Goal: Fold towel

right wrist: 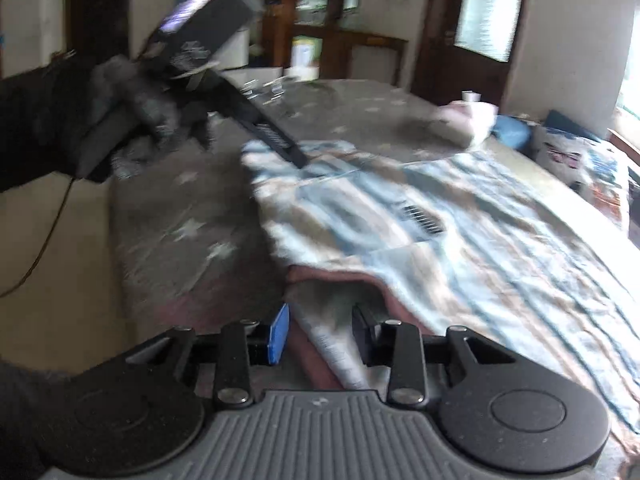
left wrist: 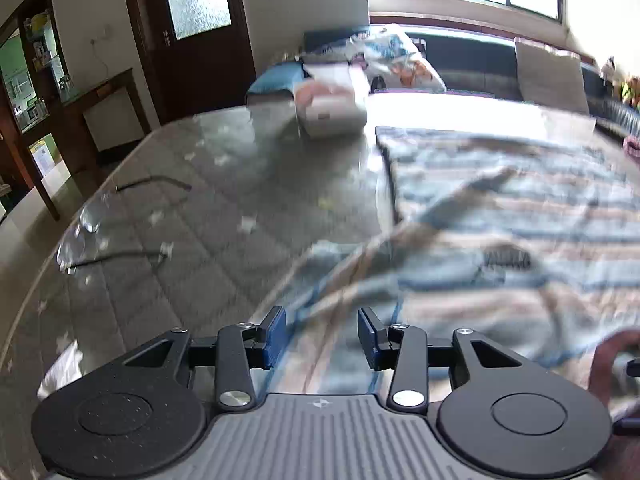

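- Towel [left wrist: 500,232]: striped blue, white and brownish; you have it spread on the right part of the table, creased, its near edge reaching both tongs
- Your left gripper [left wrist: 322,336]: jaws parted, near towel edge lying between the blue pads; whether they pinch it, cannot tell
- Your right gripper [right wrist: 320,334]: jaws parted, a lifted towel fold between them
- Table [left wrist: 208,200]: grey star-patterned cover under clear sheet
- Pale bundle [left wrist: 332,108]: far on the table, beyond the towel
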A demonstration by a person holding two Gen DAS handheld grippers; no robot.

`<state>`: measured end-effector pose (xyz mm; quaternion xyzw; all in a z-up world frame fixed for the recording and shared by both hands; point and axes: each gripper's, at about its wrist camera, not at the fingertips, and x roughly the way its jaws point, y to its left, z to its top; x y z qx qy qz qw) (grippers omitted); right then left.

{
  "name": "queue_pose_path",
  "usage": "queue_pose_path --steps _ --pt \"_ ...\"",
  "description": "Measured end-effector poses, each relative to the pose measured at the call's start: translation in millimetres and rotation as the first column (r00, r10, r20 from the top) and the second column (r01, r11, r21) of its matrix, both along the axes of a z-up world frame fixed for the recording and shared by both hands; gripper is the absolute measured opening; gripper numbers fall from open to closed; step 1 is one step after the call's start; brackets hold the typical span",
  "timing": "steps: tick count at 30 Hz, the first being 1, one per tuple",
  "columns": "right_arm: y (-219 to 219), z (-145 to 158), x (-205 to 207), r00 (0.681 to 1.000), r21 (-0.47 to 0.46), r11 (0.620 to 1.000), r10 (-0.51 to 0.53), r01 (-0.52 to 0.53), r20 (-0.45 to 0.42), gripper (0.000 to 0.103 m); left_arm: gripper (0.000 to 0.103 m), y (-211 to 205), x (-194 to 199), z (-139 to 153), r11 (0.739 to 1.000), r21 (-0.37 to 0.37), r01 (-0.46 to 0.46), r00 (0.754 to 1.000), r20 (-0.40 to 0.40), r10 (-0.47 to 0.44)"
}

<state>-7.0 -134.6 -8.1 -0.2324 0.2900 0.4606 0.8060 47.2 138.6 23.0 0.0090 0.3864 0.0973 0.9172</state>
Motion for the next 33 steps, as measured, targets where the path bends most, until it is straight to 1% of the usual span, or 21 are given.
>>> queue_pose_path --steps 4,7,11,14,16,19,21,24,27,31,33 --pt "-1 0 15 0.997 -0.006 0.998 -0.061 0.062 0.035 0.032 0.043 -1 36 12 0.998 -0.056 0.010 1.000 0.021 -0.009" --pt "2 -5 24 0.996 -0.020 0.998 -0.066 0.067 0.057 0.032 0.043 -4 72 14 0.997 -0.077 0.016 1.000 0.023 -0.014" --pt "7 -9 27 0.996 -0.039 0.999 -0.031 0.035 0.087 0.032 0.043 -15 119 9 0.997 -0.065 0.035 0.999 0.008 -0.035" --pt "9 -12 26 0.993 -0.054 0.998 0.014 -0.007 0.120 0.030 0.043 -25 146 1 0.997 -0.033 0.066 0.998 -0.011 -0.067" --pt "12 -13 25 0.989 -0.064 0.997 0.045 -0.036 0.141 0.028 0.043 -31 159 -4 0.996 -0.018 0.090 0.996 -0.027 -0.091" --pt "18 -17 21 0.975 -0.092 0.991 0.112 -0.096 0.192 0.026 0.043 -37 170 -13 0.993 0.007 0.115 0.992 -0.047 -0.114" --pt "20 -20 20 0.967 -0.108 0.986 0.145 -0.124 0.210 0.021 0.043 -38 175 -16 0.992 0.019 0.125 0.991 -0.058 -0.123" --pt "22 -23 21 0.960 -0.118 0.980 0.184 -0.162 0.210 0.012 0.043 -38 182 -21 0.990 0.033 0.137 0.988 -0.072 -0.134" --pt "23 -22 23 0.959 -0.114 0.977 0.199 -0.178 0.204 0.006 0.042 -39 187 -27 0.987 0.038 0.159 0.985 -0.081 -0.155" --pt "20 -17 25 0.962 -0.099 0.977 0.204 -0.188 0.179 0.002 0.041 -43 189 -30 0.980 0.066 0.190 0.980 -0.067 -0.186" --pt "17 -15 24 0.962 -0.097 0.976 0.211 -0.197 0.176 0.002 0.038 -44 190 -30 0.975 0.087 0.202 0.978 -0.061 -0.197"
